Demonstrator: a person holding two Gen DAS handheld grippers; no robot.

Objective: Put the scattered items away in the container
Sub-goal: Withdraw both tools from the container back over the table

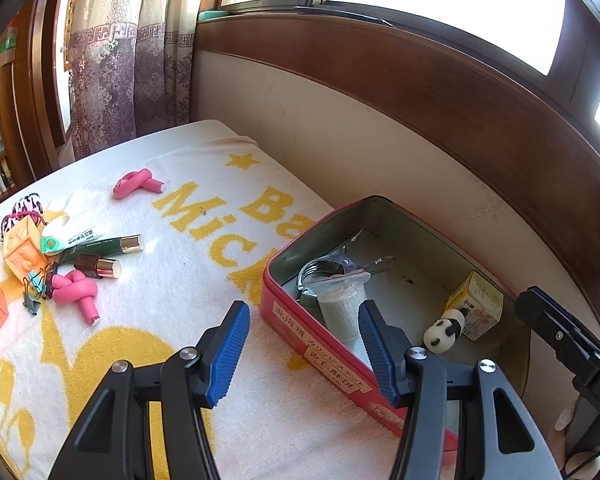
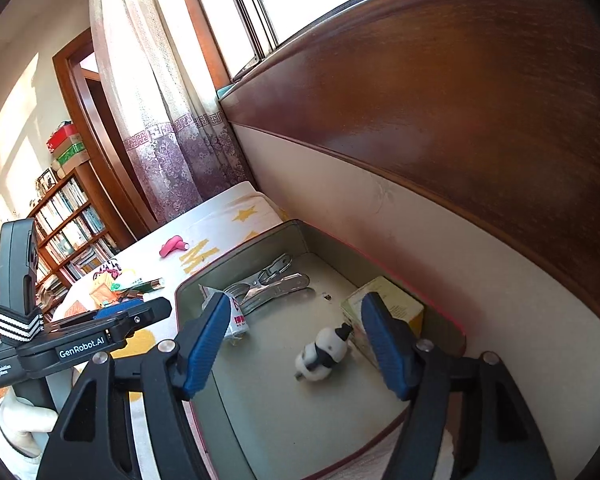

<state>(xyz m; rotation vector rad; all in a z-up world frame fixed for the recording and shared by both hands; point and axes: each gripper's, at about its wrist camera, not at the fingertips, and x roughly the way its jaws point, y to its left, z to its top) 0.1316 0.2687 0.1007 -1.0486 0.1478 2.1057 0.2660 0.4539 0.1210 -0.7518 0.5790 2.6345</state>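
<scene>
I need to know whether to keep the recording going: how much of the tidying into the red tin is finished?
Partly done. In the red tin lie a panda figure, a small carton, metal clips and a plastic packet. Both the left gripper and right gripper are open, holding nothing. Left on the towel: pink curlers, orange blocks, tubes, binder clips.

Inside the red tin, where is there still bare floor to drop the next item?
The red tin has bare floor in the middle, between the metal clips and the yellow carton, and on the near side in front of the panda figure. It is crowded at the left end, around the clips and the plastic cup.
</scene>
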